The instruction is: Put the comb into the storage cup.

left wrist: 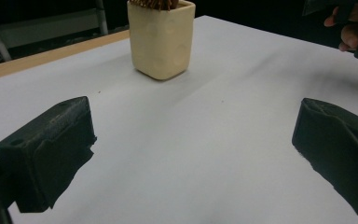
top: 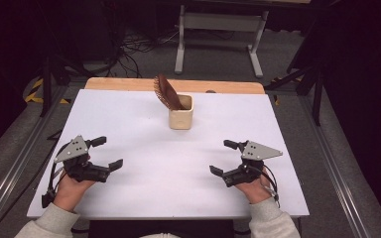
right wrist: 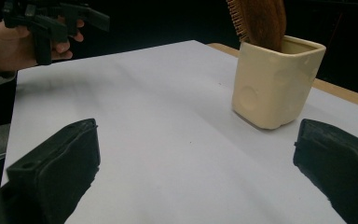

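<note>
A cream square cup (top: 181, 115) stands upright near the table's far middle, with a brown wooden comb (top: 166, 92) leaning out of it to the left. The cup (left wrist: 161, 37) is ahead of the left gripper's jaws, and cup (right wrist: 275, 84) and comb (right wrist: 261, 21) show to the right in the right gripper view. My left gripper (top: 108, 152) rests at the near left, open and empty. My right gripper (top: 222, 157) rests at the near right, open and empty. Both point inward toward the table's middle.
The white table top (top: 144, 124) has a wooden strip (top: 129, 83) along its far edge. Beyond it stands a grey metal frame (top: 218, 29) on the floor with cables. Metal rails run along both sides of the table.
</note>
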Demonstrator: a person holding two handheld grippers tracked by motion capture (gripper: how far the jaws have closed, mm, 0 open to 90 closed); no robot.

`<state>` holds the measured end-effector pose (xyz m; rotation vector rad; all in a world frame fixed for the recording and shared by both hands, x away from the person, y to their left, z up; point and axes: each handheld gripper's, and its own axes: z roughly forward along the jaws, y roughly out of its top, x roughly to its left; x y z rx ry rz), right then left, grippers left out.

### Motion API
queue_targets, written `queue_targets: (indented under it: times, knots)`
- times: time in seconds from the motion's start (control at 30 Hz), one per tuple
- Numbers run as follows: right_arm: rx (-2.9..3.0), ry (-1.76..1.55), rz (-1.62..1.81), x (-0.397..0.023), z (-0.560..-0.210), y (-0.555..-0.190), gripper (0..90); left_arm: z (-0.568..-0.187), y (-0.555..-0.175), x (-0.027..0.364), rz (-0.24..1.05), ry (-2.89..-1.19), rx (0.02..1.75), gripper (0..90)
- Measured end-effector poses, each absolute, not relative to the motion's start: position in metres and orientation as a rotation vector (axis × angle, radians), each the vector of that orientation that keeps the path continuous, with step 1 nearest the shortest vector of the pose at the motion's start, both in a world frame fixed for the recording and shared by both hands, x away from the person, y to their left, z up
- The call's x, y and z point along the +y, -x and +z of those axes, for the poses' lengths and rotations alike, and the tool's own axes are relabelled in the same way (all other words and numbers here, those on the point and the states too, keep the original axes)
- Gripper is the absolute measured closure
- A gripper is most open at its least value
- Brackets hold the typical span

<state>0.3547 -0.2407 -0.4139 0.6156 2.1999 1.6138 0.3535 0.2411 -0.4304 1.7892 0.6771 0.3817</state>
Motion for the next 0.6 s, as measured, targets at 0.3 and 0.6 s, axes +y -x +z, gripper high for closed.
queue_targets:
  times: [0.3,0.6]
  knots:
    - [2.192,-0.628,1.635,-0.247,-0.420,-0.353,0.5,-0.456,-0.349,0.251,0.378,-1.701,0.724,0.1]
    - [2.203,-0.655,1.607,-0.251,-0.432,-0.353,0.5,-0.466,-0.351,0.251,0.409,-1.730,0.757,0.1]
